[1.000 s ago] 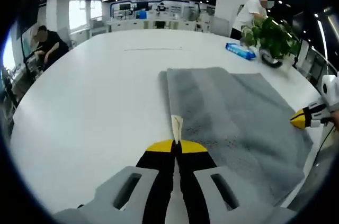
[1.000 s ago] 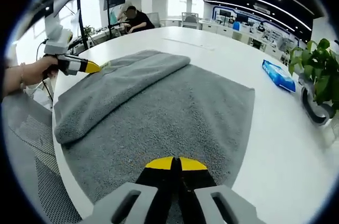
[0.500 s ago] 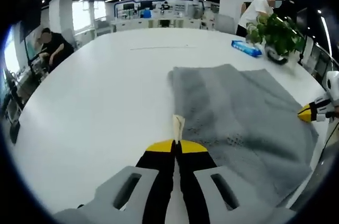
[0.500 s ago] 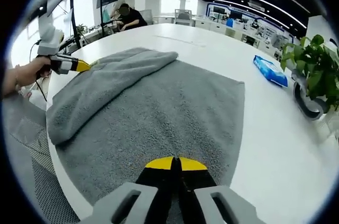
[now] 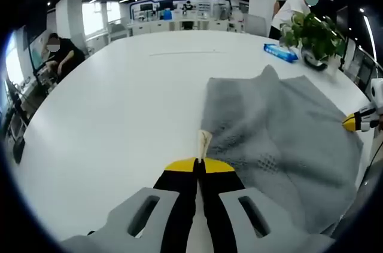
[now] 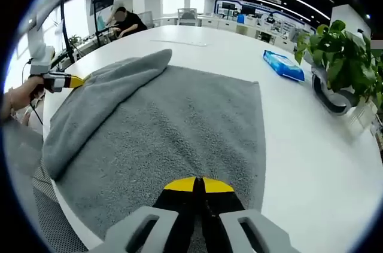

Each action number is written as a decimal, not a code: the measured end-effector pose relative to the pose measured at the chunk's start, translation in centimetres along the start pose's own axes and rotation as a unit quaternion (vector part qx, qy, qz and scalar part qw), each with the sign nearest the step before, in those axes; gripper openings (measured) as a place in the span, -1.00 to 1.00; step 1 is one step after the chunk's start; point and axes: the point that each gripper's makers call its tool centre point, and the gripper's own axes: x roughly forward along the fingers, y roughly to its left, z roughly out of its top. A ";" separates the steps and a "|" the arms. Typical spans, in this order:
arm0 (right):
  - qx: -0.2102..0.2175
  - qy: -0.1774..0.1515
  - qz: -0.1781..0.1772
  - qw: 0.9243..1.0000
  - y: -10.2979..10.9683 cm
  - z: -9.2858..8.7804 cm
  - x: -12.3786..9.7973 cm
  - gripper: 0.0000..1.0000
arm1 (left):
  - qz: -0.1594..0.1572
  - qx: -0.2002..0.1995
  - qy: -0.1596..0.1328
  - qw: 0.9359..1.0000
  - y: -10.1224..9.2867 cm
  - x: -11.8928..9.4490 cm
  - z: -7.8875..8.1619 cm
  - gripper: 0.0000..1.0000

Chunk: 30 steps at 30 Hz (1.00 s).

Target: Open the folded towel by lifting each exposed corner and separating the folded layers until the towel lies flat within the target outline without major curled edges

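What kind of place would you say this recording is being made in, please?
Most likely a large open-plan office or lab. The grey towel lies on a long white table, a potted plant stands nearby, and rows of desks with monitors sit under ceiling light strips.
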 end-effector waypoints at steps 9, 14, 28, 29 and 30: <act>0.017 0.005 -0.023 1.000 -1.3 -0.7 -0.6 -1.00 | 0.007 0.001 -0.001 1.000 0.3 -0.2 0.1 -0.98; 0.017 0.004 -0.027 0.999 -1.7 -0.8 -0.8 -1.00 | 0.007 -0.001 0.000 1.000 0.3 -0.2 0.1 -0.98; 0.046 0.018 -0.051 0.997 -3.5 -2.2 -1.9 -1.00 | 0.008 0.006 0.006 1.000 0.2 -0.2 -0.2 -0.98; 0.046 0.020 -0.053 0.997 -3.7 -2.3 -2.0 -1.00 | 0.009 0.005 0.005 1.000 0.3 -0.2 -0.1 -0.98; 0.048 0.021 -0.055 0.997 -3.9 -2.4 -2.1 -1.00 | 0.010 0.004 0.004 1.000 0.4 -0.2 -0.1 -0.98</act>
